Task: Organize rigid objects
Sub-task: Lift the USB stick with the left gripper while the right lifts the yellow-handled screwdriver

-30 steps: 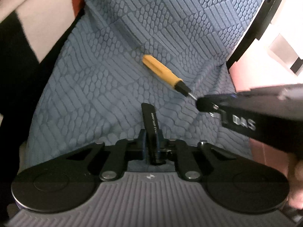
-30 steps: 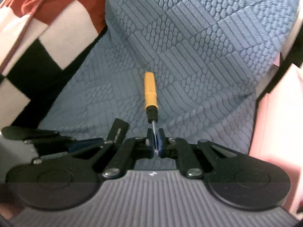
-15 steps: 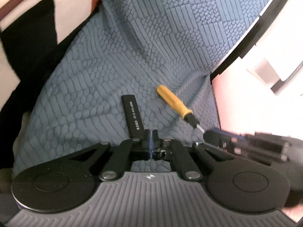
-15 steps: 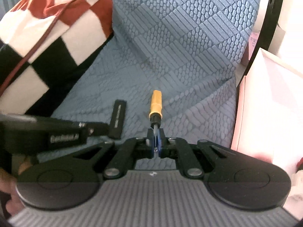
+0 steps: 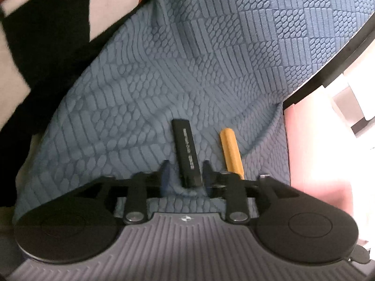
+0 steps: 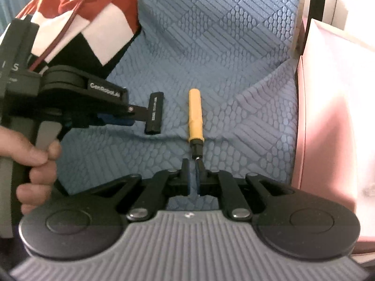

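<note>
A yellow-handled screwdriver (image 6: 195,116) and a flat black bar with white print (image 6: 154,112) lie side by side on a blue textured seat cushion (image 6: 211,46). In the left wrist view the black bar (image 5: 186,152) lies between the spread fingers of my left gripper (image 5: 185,171), which is open. The screwdriver (image 5: 230,153) lies just right of it. My right gripper (image 6: 192,166) is slightly open, with the screwdriver's metal tip just in front of its fingertips. The left gripper (image 6: 131,114) also shows in the right wrist view, at the black bar.
A checkered red, white and black cloth (image 6: 82,23) lies at the cushion's left. A pink box (image 6: 328,117) stands along the right edge. A black chair frame (image 5: 339,58) borders the cushion. A hand (image 6: 35,159) holds the left gripper's handle.
Both grippers opened, releasing the black bar and the screwdriver onto the cushion. The two objects now lie parallel, close together. The right gripper has backed off slightly.
</note>
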Tool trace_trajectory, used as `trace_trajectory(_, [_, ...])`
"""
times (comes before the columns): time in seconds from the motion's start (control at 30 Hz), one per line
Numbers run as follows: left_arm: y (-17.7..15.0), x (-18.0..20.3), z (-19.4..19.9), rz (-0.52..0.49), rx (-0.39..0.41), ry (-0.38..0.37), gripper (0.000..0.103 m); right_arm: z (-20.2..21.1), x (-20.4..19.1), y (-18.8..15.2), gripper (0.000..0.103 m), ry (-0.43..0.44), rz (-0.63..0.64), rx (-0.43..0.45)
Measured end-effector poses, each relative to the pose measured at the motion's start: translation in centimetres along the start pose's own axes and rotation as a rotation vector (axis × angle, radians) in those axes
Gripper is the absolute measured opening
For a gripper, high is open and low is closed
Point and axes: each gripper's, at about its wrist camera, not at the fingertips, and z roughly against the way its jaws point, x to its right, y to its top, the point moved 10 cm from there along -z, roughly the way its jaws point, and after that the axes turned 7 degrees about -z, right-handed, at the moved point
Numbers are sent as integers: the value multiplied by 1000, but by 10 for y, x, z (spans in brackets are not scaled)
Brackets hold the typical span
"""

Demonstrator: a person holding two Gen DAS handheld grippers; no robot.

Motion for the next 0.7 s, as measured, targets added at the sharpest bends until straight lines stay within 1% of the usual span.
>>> trace_trajectory(0.03, [1, 2, -1, -8, 5, 5, 38, -1, 1, 1, 10, 4, -7, 8])
trace_trajectory(0.1, [5, 5, -4, -16, 6, 0, 38, -6, 1, 5, 19, 6, -19, 15])
trace_trajectory(0.13, [6, 5, -6, -16, 7, 0, 38, -9, 1, 8, 30, 7, -21, 23])
trace_trajectory(0.17, [8, 4, -8, -13, 5, -3, 38, -11, 1, 11, 33, 9, -21, 31])
trace_trajectory(0.23, [12, 0, -11, 26, -1, -23, 38, -18, 0, 18, 31, 8, -16, 35])
trace_trajectory(0.33, [16, -5, -22, 67, -19, -39, 38, -27, -4, 29, 31, 40, -29, 48])
trace_trajectory(0.43, [18, -11, -27, 126, -28, -67, 38, -38, -7, 36, 31, 51, -17, 41])
trace_trajectory(0.57, [21, -21, -30, 249, -35, -119, 38, -56, -8, 37, 32, 10, 20, 11])
trace_trajectory(0.63, [22, -24, -32, 290, -39, -144, 38, -62, -9, 34, 28, -20, 51, -4])
trace_trajectory(0.67, [22, -24, -33, 304, -43, -155, 38, -63, -9, 33, 22, -29, 56, -2])
trace_trajectory(0.7, [23, -25, -33, 313, -43, -168, 38, -63, -9, 34, 19, -32, 59, 1])
